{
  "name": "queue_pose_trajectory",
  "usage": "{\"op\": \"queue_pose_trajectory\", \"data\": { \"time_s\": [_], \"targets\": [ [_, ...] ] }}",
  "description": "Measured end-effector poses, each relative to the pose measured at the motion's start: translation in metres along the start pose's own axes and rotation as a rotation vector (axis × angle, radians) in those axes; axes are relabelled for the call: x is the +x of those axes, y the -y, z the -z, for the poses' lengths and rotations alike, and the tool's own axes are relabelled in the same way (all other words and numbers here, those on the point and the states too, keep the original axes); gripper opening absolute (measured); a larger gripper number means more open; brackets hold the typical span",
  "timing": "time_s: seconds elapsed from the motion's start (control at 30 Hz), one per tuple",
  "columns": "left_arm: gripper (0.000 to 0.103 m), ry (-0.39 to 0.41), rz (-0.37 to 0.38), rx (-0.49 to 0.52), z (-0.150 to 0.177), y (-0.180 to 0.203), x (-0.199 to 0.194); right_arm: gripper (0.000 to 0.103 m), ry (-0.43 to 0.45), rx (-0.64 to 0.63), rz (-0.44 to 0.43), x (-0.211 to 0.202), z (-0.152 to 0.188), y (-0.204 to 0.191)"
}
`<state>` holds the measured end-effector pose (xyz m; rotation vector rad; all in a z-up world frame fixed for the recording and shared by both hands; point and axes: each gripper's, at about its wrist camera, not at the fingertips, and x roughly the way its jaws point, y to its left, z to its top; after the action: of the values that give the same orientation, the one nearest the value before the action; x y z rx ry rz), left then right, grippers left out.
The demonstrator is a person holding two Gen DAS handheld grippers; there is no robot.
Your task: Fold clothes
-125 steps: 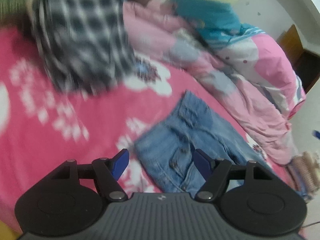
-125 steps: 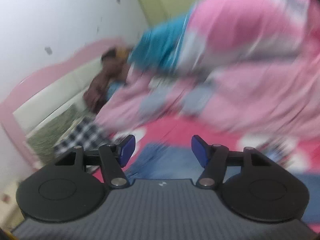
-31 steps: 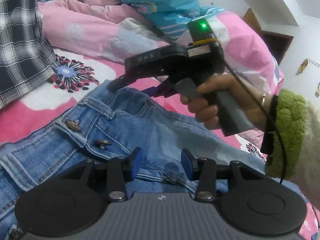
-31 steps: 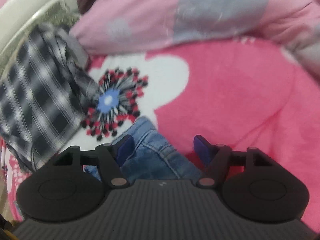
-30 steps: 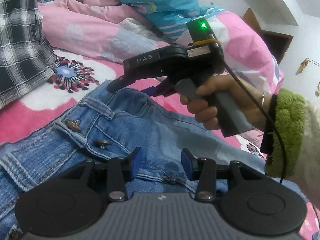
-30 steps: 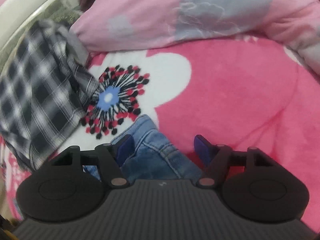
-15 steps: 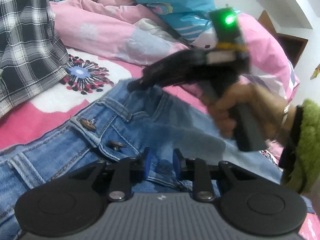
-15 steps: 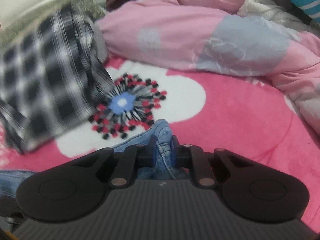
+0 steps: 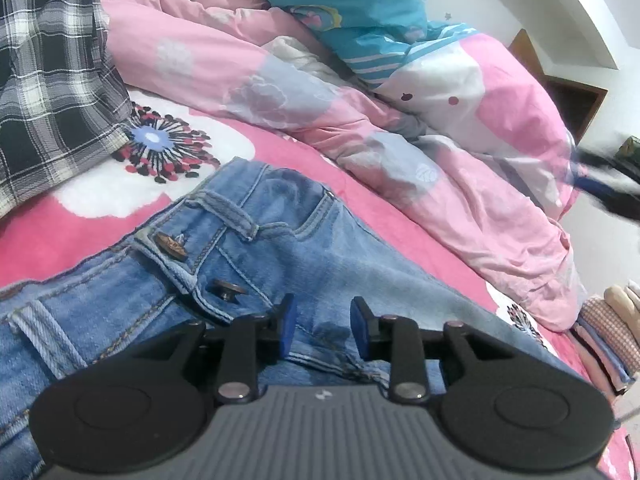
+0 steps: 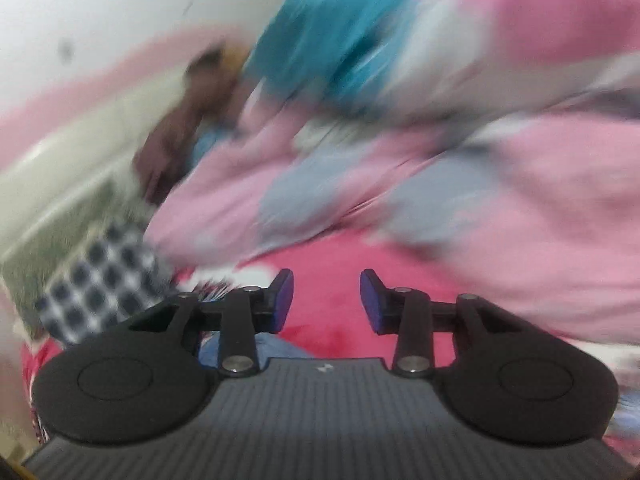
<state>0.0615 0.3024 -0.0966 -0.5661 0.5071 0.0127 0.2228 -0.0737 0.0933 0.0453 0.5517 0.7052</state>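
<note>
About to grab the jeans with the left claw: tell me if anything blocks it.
Nothing visible does. The left claw is open directly over the jeans, bare denim between its fingers. The plaid shirt and pink quilt lie off to the sides.

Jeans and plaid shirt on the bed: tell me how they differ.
The jeans are plain blue denim with metal buttons; the plaid shirt is a dark-and-white check. The jeans lie directly ahead of the left gripper, whose jaws stand open; the plaid shirt sits off to the side. Both rest on the pink floral blanket.
</note>
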Motion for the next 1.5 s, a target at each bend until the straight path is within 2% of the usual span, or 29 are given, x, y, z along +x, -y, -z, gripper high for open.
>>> {"op": "queue_pose_trajectory", "data": {
  "time_s": [0.07,0.13,0.2,0.33,0.37,0.43,0.5,0.6,0.7,0.73,0.8,0.87,1.07,1.23,1.27,1.3,1.33,1.4,1.47,1.5],
  "targets": [
    [0.035,-0.002,-0.011,0.003,-0.002,0.003,-0.003,0.040,0.061,0.036,0.065,-0.062,-0.007,0.031],
    [0.041,-0.003,-0.031,0.014,-0.004,0.009,-0.007,0.040,0.115,0.039,0.216,-0.145,0.010,0.059],
    [0.048,0.014,-0.063,0.066,-0.007,0.023,-0.017,0.040,0.152,0.060,0.341,-0.217,0.028,0.079],
    [0.048,-0.029,-0.066,0.129,-0.020,0.057,-0.012,0.040,0.216,0.097,0.478,-0.301,0.048,0.096],
    [0.048,-0.044,-0.063,0.141,-0.024,0.065,-0.009,0.040,0.219,0.098,0.487,-0.311,0.052,0.098],
    [0.049,-0.073,-0.061,0.167,-0.031,0.082,-0.003,0.041,0.182,0.067,0.413,-0.287,0.057,0.094],
    [0.049,-0.060,-0.110,0.224,-0.036,0.095,0.017,0.041,0.137,0.035,0.327,-0.256,0.061,0.088],
    [0.051,-0.030,-0.216,0.273,-0.047,0.100,0.052,0.040,0.023,-0.025,0.115,-0.158,0.067,0.068],
    [0.047,-0.032,-0.350,0.225,-0.057,0.079,0.085,0.041,-0.083,-0.092,-0.060,-0.050,0.067,0.037],
    [0.046,-0.041,-0.370,0.189,-0.057,0.071,0.091,0.041,-0.111,-0.106,-0.109,-0.015,0.066,0.027],
    [0.046,-0.046,-0.352,0.118,-0.057,0.056,0.093,0.041,-0.165,-0.140,-0.177,0.051,0.066,0.009],
    [0.046,-0.026,-0.332,0.102,-0.056,0.052,0.090,0.041,-0.211,-0.168,-0.203,0.107,0.068,-0.006],
    [0.047,-0.010,-0.293,0.092,-0.053,0.044,0.089,0.047,-0.280,-0.258,-0.230,0.166,0.077,-0.030],
    [0.050,0.000,-0.288,0.126,-0.048,0.048,0.091,0.050,-0.338,-0.332,-0.252,0.216,0.085,-0.050],
    [0.050,0.001,-0.289,0.130,-0.048,0.049,0.091,0.046,-0.350,-0.347,-0.257,0.226,0.086,-0.054],
    [0.050,0.002,-0.290,0.132,-0.047,0.049,0.091,0.033,-0.359,-0.360,-0.265,0.233,0.088,-0.058],
    [0.050,0.004,-0.291,0.134,-0.047,0.049,0.091,0.027,-0.366,-0.369,-0.278,0.232,0.089,-0.060],
    [0.050,0.007,-0.289,0.135,-0.047,0.049,0.091,0.020,-0.375,-0.409,-0.277,0.228,0.092,-0.064],
    [0.050,0.019,-0.283,0.129,-0.047,0.048,0.089,0.009,-0.371,-0.453,-0.267,0.223,0.092,-0.069],
    [0.050,0.027,-0.280,0.126,-0.047,0.048,0.088,0.007,-0.356,-0.461,-0.256,0.222,0.091,-0.070]
  ]
}}
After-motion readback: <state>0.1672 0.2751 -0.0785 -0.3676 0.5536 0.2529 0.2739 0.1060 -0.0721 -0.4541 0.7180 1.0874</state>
